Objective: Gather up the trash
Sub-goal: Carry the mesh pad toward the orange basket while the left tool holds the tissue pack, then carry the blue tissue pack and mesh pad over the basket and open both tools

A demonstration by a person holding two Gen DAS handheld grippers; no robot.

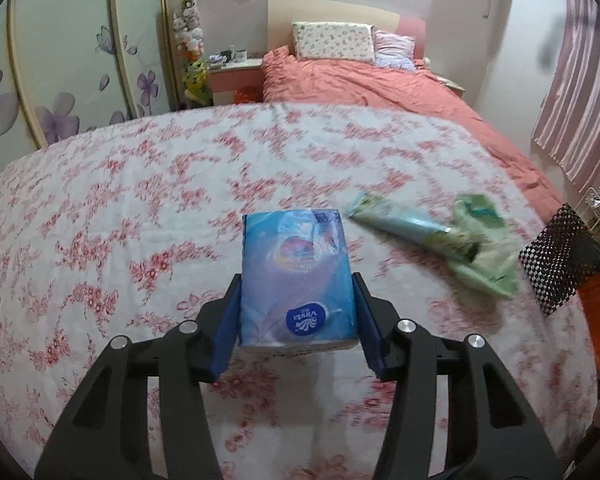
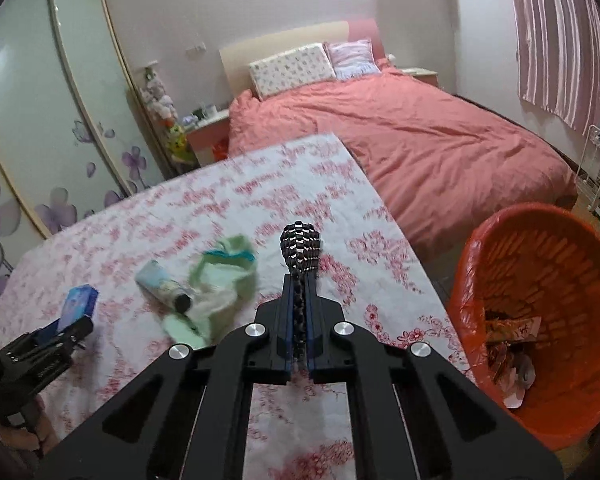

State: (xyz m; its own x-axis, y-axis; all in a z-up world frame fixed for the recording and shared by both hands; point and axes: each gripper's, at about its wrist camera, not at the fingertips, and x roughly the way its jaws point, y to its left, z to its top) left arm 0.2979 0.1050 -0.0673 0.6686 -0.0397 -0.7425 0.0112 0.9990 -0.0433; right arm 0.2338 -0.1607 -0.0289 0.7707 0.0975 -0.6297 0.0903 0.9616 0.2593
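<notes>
Between the two blue pads of the left gripper [image 1: 296, 304] sits a blue Vinda tissue pack [image 1: 298, 276], squeezed tight and held just above the flowery table cloth [image 1: 120, 200]. The right gripper [image 2: 300, 320] is pinched on a flat black-and-white checkered wrapper [image 2: 301, 248], which sticks up past its fingertips. On the cloth, between the two grippers, lie a pale tube with a black cap [image 2: 164, 286] and a crumpled green wrapper [image 2: 220, 280], touching each other. Off the right edge of the cloth stands an orange trash bin [image 2: 540, 320] with an orange bag and some scraps inside. Behind the cloth is a bed with a pink cover [image 2: 420, 140]
</notes>
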